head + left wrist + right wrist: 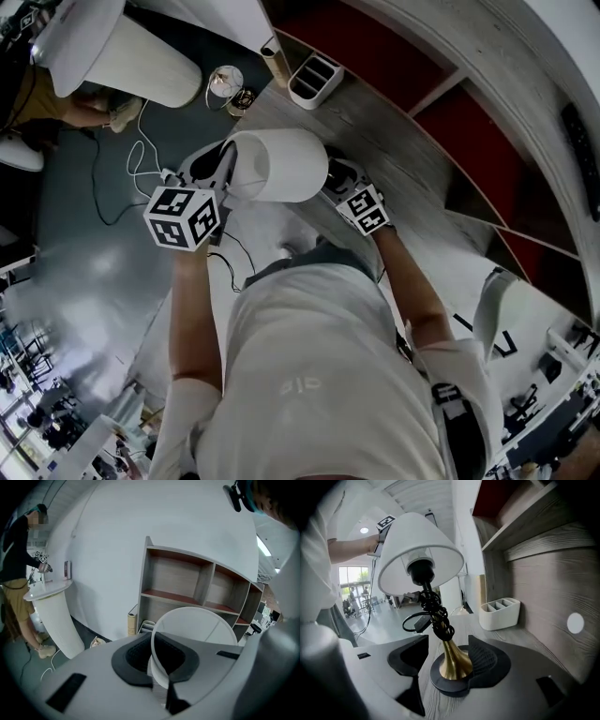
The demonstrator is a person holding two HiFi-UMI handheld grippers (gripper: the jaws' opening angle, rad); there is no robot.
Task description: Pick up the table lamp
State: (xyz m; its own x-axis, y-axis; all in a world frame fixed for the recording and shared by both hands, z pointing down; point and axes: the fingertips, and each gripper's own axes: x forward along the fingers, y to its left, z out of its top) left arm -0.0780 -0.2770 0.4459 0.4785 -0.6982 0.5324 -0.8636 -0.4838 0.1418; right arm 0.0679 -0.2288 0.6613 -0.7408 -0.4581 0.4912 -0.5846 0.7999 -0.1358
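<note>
A: What is seen at the left?
B: The left gripper (223,169) is seen clenched on the table lamp (291,169). In the left gripper view, the thin rim of the white shade (197,625) is pinched between the dark pads (136,658).

A: And where is the table lamp found?
B: It is placed on the grey wooden table (422,187), between the two grippers. Its round black foot (450,684) is set on the wood. A brass stem (452,660) is carried above the foot, and a black cord (433,613) is wound round the stem below the shade.

A: What is shown of the right gripper?
B: The right gripper (336,176) is held released, with its jaws spread wide. The foot and stem are framed between them. One pad is seen at the foot's edge, though contact cannot be told, and the other is kept clear of it.

A: And further right?
B: A white organiser (499,613) with compartments is set on the table, near the shelf unit (197,588).
</note>
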